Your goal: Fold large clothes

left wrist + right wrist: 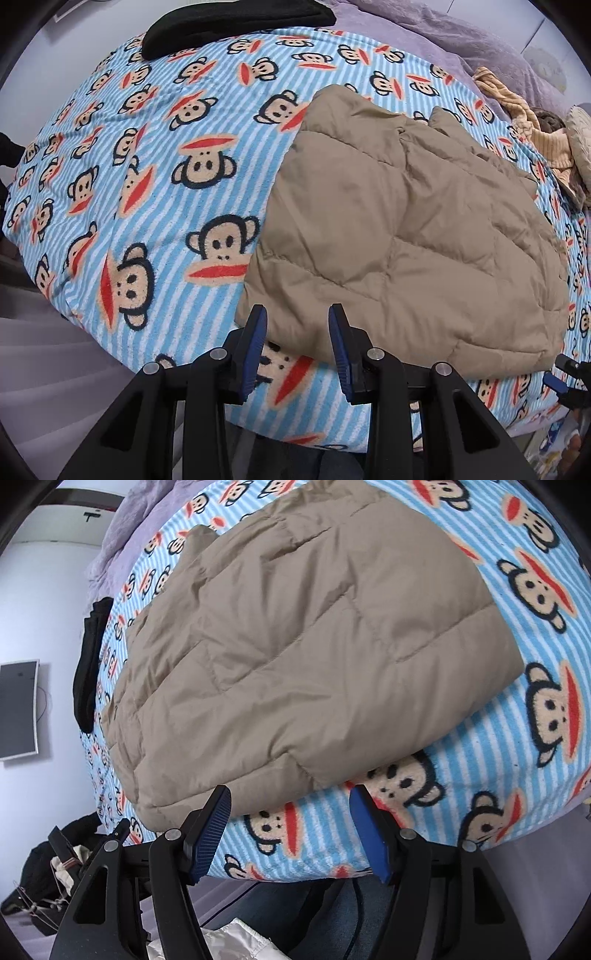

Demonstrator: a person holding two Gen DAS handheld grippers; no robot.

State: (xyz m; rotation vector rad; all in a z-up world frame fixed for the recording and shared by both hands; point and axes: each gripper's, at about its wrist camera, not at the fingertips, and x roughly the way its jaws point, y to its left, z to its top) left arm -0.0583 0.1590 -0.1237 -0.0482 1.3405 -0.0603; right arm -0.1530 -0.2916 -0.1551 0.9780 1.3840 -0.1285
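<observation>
A tan quilted puffer jacket [406, 229] lies folded into a thick pad on the bed; the right wrist view shows the same jacket [295, 657] from its other side. My left gripper [297, 325] is open, its blue pads straddling the jacket's near left corner without clamping it. Just in front of the jacket's near edge, my right gripper [290, 805] stands open over the blanket, holding nothing. The right gripper's tip [565, 373] also shows at the far right of the left wrist view.
A blue-striped monkey-print blanket [147, 184] covers the bed. A black garment [236, 26] lies at its far edge, a lilac quilt [461, 37] behind. Yellowish clothes [524, 125] are heaped at right. A dark monitor [16, 709] hangs on the wall, and white fabric [236, 941] lies below.
</observation>
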